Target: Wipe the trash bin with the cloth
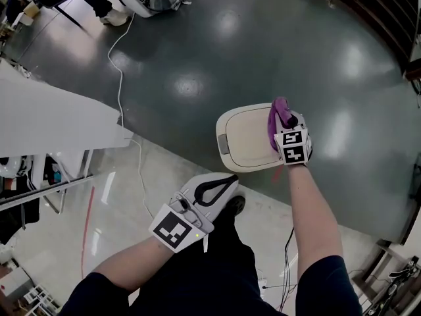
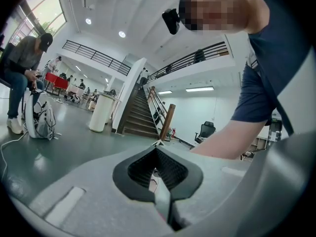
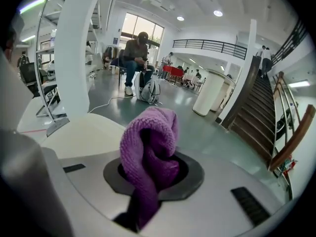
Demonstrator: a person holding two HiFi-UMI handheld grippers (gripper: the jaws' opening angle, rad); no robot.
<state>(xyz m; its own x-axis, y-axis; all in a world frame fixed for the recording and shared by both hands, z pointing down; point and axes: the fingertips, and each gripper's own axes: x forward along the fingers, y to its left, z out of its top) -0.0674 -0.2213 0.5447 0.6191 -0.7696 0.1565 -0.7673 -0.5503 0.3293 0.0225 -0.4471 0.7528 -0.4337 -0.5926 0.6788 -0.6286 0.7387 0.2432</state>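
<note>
The trash bin (image 1: 245, 139) stands on the dark floor in the head view, and I see its cream lid from above. My right gripper (image 1: 285, 118) hovers over the lid's right edge, shut on a purple knitted cloth (image 1: 279, 112). In the right gripper view the cloth (image 3: 148, 152) bunches up between the jaws, with the cream lid (image 3: 84, 132) just behind it to the left. My left gripper (image 1: 222, 184) hangs lower, apart from the bin's near-left corner. Its jaws are shut with nothing between them (image 2: 158, 149).
A white desk (image 1: 52, 114) stands at the left, and a white cable (image 1: 120, 78) runs across the floor beside it. A seated person (image 3: 134, 58) with a backpack (image 3: 148, 90) is further off. My shoe (image 1: 234, 206) is just below the bin.
</note>
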